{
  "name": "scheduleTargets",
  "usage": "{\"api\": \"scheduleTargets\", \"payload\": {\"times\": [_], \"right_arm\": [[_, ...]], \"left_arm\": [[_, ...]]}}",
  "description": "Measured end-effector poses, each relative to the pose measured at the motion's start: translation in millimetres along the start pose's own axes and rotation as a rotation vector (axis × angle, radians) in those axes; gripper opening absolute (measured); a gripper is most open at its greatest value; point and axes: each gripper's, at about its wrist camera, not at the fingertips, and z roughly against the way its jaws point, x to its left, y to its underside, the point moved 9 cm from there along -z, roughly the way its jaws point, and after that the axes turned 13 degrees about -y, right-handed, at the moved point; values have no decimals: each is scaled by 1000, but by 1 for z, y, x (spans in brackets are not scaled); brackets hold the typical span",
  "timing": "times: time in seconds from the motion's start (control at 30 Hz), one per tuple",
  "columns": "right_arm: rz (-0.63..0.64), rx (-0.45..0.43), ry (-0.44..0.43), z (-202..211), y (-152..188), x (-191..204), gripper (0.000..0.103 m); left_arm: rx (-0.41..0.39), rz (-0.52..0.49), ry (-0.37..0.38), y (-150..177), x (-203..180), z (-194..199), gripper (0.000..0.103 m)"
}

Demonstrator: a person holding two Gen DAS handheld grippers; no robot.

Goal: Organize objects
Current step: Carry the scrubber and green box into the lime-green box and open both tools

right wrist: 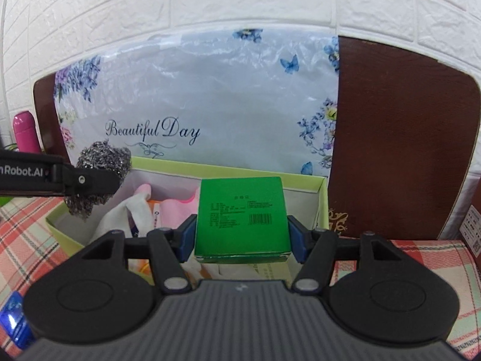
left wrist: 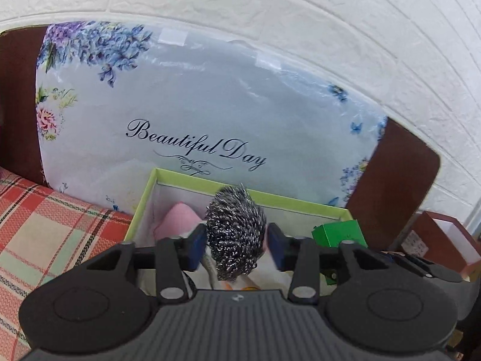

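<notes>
Against the white brick wall, low in frame, the green-rimmed box (right wrist: 321,198) sits open; the left gripper (left wrist: 237,242) clamps a steel scourer (left wrist: 236,234) and the right gripper (right wrist: 242,234) a green carton (right wrist: 242,219) above it; crowding could snag the springy scourer or tip the carton out.

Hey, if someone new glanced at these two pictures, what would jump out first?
Probably the green box gripped in the right gripper, and the steel scrubber between the left gripper's fingers, both held over the open tray. Behind them leans a big floral "Beautiful Day" cushion.
</notes>
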Motion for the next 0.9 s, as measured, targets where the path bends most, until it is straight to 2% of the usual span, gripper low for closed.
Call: {"api": "scheduleTargets", "payload": {"times": [0.03, 0.07, 0.1, 0.2, 0.33, 0.47, 0.73, 0.9], "right_arm": [[5, 14, -2, -4, 3, 0, 72], [6, 20, 9, -5, 5, -1, 89], [11, 10, 17, -2, 6, -1, 96], [32, -10, 16, 7, 7, 2, 103], [11, -3, 19, 18, 8, 3, 103], [-18, 8, 15, 34, 9, 7, 103], [-28, -30, 28, 86, 6, 22, 103], [-47, -50, 20, 119, 11, 31, 103]], "left_arm": [[-3, 4, -16, 1, 3, -4, 72], [-2, 3, -36, 2, 5, -7, 82], [-1, 0, -58, 3, 9, -8, 82], [-6, 2, -70, 5, 17, -6, 82], [15, 22, -79, 7, 21, 1, 82], [-6, 12, -76, 6, 19, 19, 82], [-44, 23, -39, 3, 7, 73, 82], [-59, -3, -34, 14, -4, 109, 83]]}}
